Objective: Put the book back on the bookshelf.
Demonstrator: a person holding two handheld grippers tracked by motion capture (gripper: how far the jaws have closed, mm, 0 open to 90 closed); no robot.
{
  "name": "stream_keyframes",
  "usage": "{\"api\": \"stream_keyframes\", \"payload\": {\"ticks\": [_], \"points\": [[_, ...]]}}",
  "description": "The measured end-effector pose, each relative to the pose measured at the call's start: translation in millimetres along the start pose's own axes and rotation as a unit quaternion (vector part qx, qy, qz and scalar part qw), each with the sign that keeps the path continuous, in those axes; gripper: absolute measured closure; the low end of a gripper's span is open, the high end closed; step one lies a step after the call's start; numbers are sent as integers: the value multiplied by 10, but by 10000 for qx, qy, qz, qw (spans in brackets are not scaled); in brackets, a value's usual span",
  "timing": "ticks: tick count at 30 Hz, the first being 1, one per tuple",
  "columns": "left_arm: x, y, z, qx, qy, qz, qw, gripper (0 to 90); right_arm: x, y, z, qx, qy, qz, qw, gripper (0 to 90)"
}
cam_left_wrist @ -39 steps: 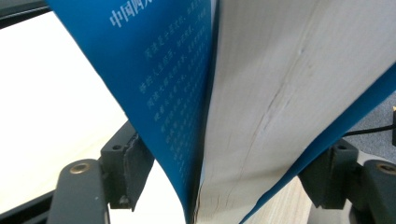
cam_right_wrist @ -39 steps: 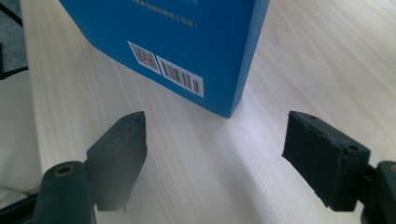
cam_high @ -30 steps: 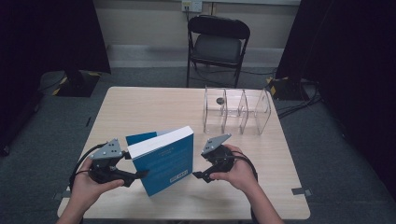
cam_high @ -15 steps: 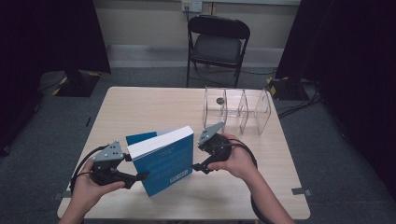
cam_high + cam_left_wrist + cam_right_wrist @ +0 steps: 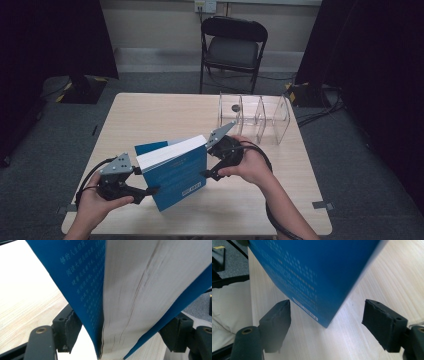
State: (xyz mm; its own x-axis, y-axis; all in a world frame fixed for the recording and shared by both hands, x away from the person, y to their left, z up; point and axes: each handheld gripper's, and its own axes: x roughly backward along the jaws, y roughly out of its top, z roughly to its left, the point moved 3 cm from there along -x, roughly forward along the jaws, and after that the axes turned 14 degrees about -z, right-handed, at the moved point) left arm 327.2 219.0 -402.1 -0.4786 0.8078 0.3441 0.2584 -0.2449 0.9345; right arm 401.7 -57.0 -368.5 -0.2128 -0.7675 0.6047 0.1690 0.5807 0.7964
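my left claw (image 5: 150, 191) grips the blue book (image 5: 177, 172) by its page edge, holding it tilted above the pale wooden table (image 5: 150, 120), near its 6 o'clock edge. my right claw (image 5: 206, 174) stands released at the book's 3 o'clock side, a corner between its jaws, untouched. a clear divider rack (image 5: 255, 115) sits at 1 o'clock; a black folding chair (image 5: 232, 47) stands on grey carpet at 12

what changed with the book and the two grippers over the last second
The right gripper rose beside the blue book, its jaws open and apart from the cover. The left gripper stayed put, clamped on the book's lower edge. The book stays tilted on the table; the clear organizer is unmoved.
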Motion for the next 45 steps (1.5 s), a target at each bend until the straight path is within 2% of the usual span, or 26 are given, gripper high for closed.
{"api": "stream_keyframes", "payload": {"ticks": [13,19,23,26,31,35,39,41,45], "points": [[-7,-6,4,-15,-15,12,10000,263,31,238,-22,113,69,-38,9999,221],[-18,-11,6,-4,-24,32,10000,264,37,378,-68,169,101,-144,9997,228],[-19,-14,8,-5,-28,32,10000,265,0,429,-66,252,204,-99,9994,230],[-25,-19,7,32,-23,31,10000,265,-25,457,-39,177,345,-128,9992,250],[-22,-18,8,-5,-23,44,10000,267,-32,517,-11,217,477,-174,9985,278],[-27,-26,13,12,-20,71,10000,267,-53,557,7,404,500,-16,9979,289],[-37,-27,12,21,-21,78,10000,269,-60,577,-15,463,581,73,9972,303],[-39,-31,15,73,-67,51,9999,269,-62,578,-23,501,618,56,9968,314],[-37,-39,31,51,-52,67,10000,270,-29,555,-43,593,718,-4,9957,374]]}}
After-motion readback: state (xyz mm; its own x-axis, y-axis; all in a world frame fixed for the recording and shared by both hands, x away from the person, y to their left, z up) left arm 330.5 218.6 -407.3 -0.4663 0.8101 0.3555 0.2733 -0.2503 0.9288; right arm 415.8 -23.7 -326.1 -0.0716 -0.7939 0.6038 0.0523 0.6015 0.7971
